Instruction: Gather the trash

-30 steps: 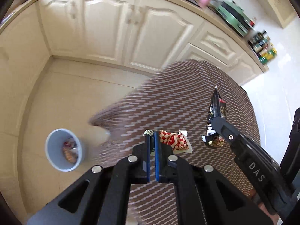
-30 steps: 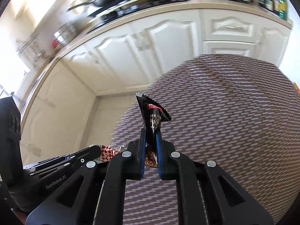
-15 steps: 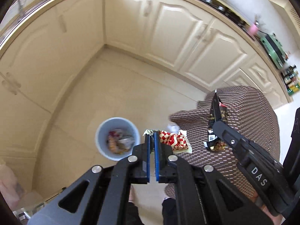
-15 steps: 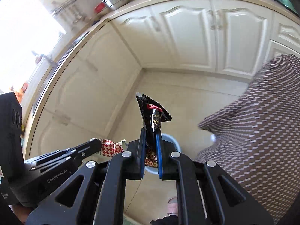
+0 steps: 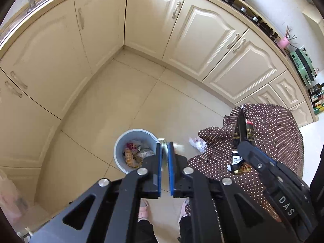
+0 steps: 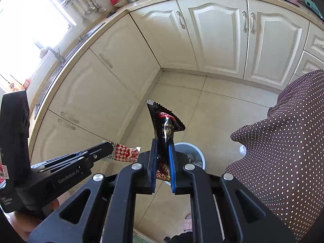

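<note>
My left gripper (image 5: 165, 147) hangs over the right rim of the grey-blue trash bin (image 5: 119, 149) on the floor. Its jaws stand slightly apart, with a blurred pale scrap between the tips. In the right wrist view the red-and-white checkered wrapper (image 6: 125, 154) still sits at the left gripper's tip. My right gripper (image 6: 162, 147) is shut on a black snack wrapper (image 6: 165, 125) that stands up from the jaws, above the bin (image 6: 197, 151). The black wrapper also shows in the left wrist view (image 5: 242, 129).
Cream kitchen cabinets (image 5: 202, 40) line the corner around the tiled floor (image 5: 121, 105). A table with a brown dotted cloth (image 5: 269, 133) stands at the right, with a white crumpled scrap (image 5: 197, 143) by its edge. The person's feet in pink slippers (image 5: 143, 210) are below.
Both grippers swung left from the table to above the bin. The left jaws have parted slightly and the checkered wrapper has slipped from its earlier place in the left wrist view.
</note>
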A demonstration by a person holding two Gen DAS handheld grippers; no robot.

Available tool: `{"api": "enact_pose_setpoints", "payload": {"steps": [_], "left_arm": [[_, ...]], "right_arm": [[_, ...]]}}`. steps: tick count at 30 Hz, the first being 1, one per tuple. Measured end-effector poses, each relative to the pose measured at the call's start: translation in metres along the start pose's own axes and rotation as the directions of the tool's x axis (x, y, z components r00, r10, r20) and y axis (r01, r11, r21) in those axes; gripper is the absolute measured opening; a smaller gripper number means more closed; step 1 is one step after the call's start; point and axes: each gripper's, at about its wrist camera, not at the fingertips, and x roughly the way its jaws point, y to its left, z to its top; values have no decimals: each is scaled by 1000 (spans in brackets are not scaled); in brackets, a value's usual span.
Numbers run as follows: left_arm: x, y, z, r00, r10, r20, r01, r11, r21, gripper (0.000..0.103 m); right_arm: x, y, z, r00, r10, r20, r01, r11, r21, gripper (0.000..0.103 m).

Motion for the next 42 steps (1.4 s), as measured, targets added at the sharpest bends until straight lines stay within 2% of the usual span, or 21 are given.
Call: {"api": "enact_pose_setpoints", "payload": {"steps": [2, 3, 4, 13, 15, 25, 30, 32, 35, 42], "left_arm": [[6, 3, 2, 1000, -10, -14, 10, 1000, -14, 10], [9, 3, 3, 1000, -18, -25, 17, 1000, -20, 17], [10, 4, 3, 999, -17, -29, 17, 1000, -23, 19], [9, 10, 7, 999, -19, -27, 18, 999, -26, 20], [7, 11, 7, 1000, -16, -23, 15, 999, -34, 27], [-14, 24, 7, 1000, 17, 10, -17, 998, -52, 44], [-23, 34, 3, 999, 50, 11, -50, 997, -59, 57], [-25, 39, 1, 998, 59, 11, -58, 996, -65, 57], [-29, 47, -1, 998, 67, 7, -67, 995, -76, 60], [-41, 53, -7, 997, 73, 24, -70, 994, -89, 61]], "right_arm": [[0, 0, -2, 1000, -2, -3, 2, 1000, 0, 9], [1, 1, -2, 1000, -3, -5, 3, 1000, 2, 9], [1, 2, -3, 1000, -4, -6, 4, 1000, 3, 9], [12, 9, 0, 999, 5, -31, -5, 1000, -4, 9], [14, 10, 0, 999, 7, -37, -8, 1000, -12, 9], [22, 30, 2, 998, 25, -56, -27, 999, -40, 10], [27, 40, 1, 997, 35, -73, -37, 999, -39, 15], [29, 43, 1, 996, 36, -77, -39, 998, -43, 16], [33, 46, 1, 996, 35, -81, -38, 998, -45, 26], [26, 51, -2, 997, 36, -66, -39, 997, -60, 26]]}}
